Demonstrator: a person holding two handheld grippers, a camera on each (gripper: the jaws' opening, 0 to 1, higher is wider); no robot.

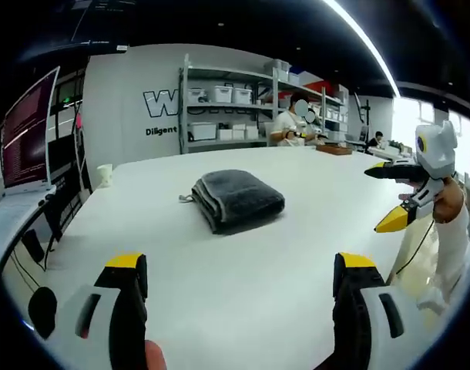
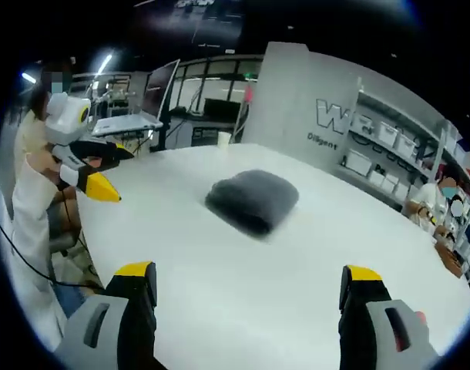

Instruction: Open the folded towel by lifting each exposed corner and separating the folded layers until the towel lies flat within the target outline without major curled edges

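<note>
A dark grey towel [image 1: 237, 199] lies folded into a thick pad near the middle of the white table [image 1: 243, 308], with a small loop tag at its left edge. In the left gripper view my left gripper [image 1: 241, 266] stands open over the table, short of the towel, with nothing between its yellow-tipped jaws. My right gripper [image 1: 374, 200] comes in from the right, held in a white-sleeved hand, off the towel and open. The right gripper view shows the towel [image 2: 254, 199] ahead of my open right gripper [image 2: 249, 274], and my left gripper [image 2: 125, 177] at the left.
Past the table's far edge stand metal shelves [image 1: 227, 108] with white bins, and a person [image 1: 285, 123] sits by them. A large monitor [image 1: 27, 131] stands at the left, and a white cup [image 1: 104, 173] is near the table's left edge.
</note>
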